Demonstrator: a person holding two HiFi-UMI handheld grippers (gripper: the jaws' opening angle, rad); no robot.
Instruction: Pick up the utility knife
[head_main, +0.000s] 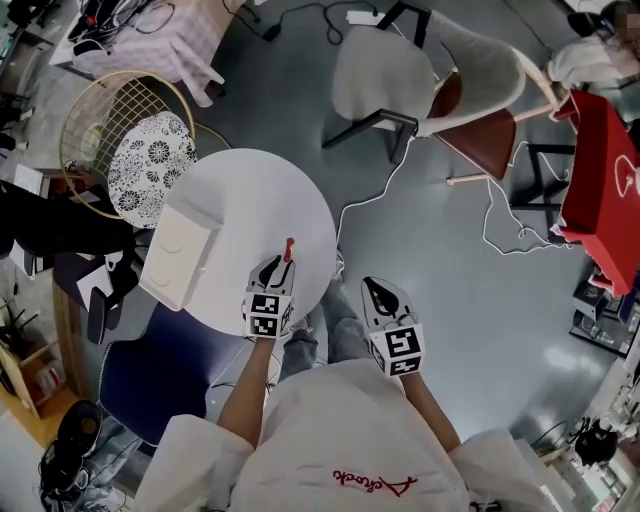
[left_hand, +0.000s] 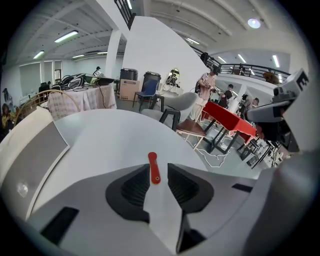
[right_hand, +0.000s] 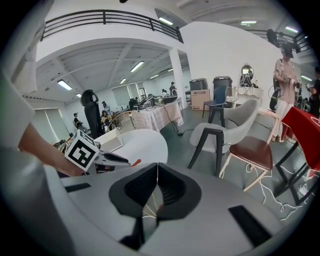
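Note:
The red utility knife (head_main: 289, 249) lies on the round white table (head_main: 250, 190), close to its near right edge. My left gripper (head_main: 272, 262) hovers just short of it with its jaws open. In the left gripper view the knife (left_hand: 154, 167) points away from me, and its near end sits in the gap at the tips of the left gripper (left_hand: 159, 174) without the pads pressing on it. My right gripper (head_main: 378, 287) is off the table over the floor, and in its own view the right gripper (right_hand: 157, 172) is shut and empty. That view also catches the left gripper's marker cube (right_hand: 82, 150).
A cream box (head_main: 178, 255) lies on the table's left side. A wire chair with a patterned cushion (head_main: 150, 160) stands behind the table and a blue chair (head_main: 170, 370) sits below its near edge. A grey chair (head_main: 400, 80), a brown-seated chair (head_main: 490, 135), a red table (head_main: 600, 180) and a floor cable (head_main: 500, 235) are to the right.

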